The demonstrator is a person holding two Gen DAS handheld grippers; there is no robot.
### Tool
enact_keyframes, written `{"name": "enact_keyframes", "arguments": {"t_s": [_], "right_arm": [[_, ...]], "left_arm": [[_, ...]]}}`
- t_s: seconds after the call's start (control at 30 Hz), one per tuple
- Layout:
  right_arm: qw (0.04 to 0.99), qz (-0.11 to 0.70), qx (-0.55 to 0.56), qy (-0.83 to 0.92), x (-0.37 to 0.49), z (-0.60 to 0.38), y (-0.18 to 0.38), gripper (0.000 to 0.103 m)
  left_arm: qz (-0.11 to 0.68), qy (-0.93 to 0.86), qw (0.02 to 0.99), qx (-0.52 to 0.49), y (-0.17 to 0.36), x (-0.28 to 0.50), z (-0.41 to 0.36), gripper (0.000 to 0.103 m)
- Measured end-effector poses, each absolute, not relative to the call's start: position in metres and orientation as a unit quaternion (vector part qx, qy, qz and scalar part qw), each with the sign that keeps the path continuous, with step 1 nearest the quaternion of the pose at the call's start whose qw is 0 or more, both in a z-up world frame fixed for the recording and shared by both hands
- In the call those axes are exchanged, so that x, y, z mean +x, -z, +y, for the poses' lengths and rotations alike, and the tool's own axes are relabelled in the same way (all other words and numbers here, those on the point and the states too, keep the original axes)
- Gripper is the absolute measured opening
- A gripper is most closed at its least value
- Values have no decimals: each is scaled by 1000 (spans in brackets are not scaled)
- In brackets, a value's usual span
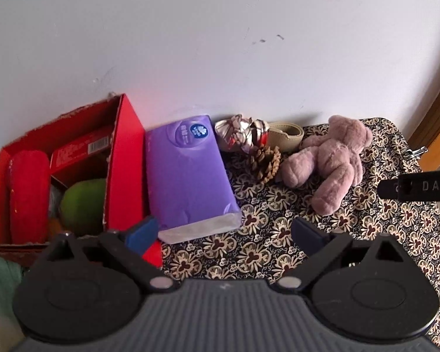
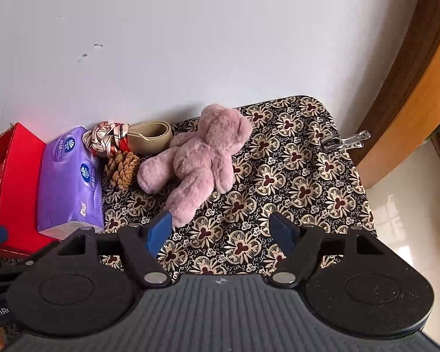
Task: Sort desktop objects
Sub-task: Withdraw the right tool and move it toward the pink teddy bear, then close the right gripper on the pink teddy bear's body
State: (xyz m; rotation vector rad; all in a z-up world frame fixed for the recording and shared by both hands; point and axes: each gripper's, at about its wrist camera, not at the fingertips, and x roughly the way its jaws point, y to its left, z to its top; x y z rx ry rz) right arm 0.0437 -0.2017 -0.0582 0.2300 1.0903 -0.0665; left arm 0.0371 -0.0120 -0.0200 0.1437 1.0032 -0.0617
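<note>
A pink plush bear (image 1: 333, 158) (image 2: 201, 158) lies on the flower-patterned cloth (image 1: 278, 234) (image 2: 293, 170). Left of it are a pine cone (image 1: 265, 160) (image 2: 123, 168), a patterned scarf bundle (image 1: 242, 132) (image 2: 107, 138) and a beige shoe (image 1: 287, 135) (image 2: 149, 139). A purple tissue pack (image 1: 187, 173) (image 2: 69, 184) lies beside a red box (image 1: 123, 158) (image 2: 14, 176) that holds a green fruit (image 1: 83, 205) and a red case (image 1: 29, 193). My left gripper (image 1: 223, 231) is open just in front of the tissue pack. My right gripper (image 2: 221, 231) is open, near the bear's leg.
A white wall rises right behind the objects. The table ends at the right, where a metal clip (image 1: 416, 152) (image 2: 347, 140) sits on the cloth's edge beside a wooden frame (image 2: 410, 102). The right gripper's body (image 1: 419, 186) shows at the left wrist view's right side.
</note>
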Motion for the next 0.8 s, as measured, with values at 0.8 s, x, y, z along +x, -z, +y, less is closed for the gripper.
{"name": "enact_keyframes", "arguments": {"t_s": [0.8], "right_arm": [[825, 552, 113, 44, 80, -199, 84, 78]], "left_arm": [[512, 63, 850, 107, 51, 62, -32, 98]]}}
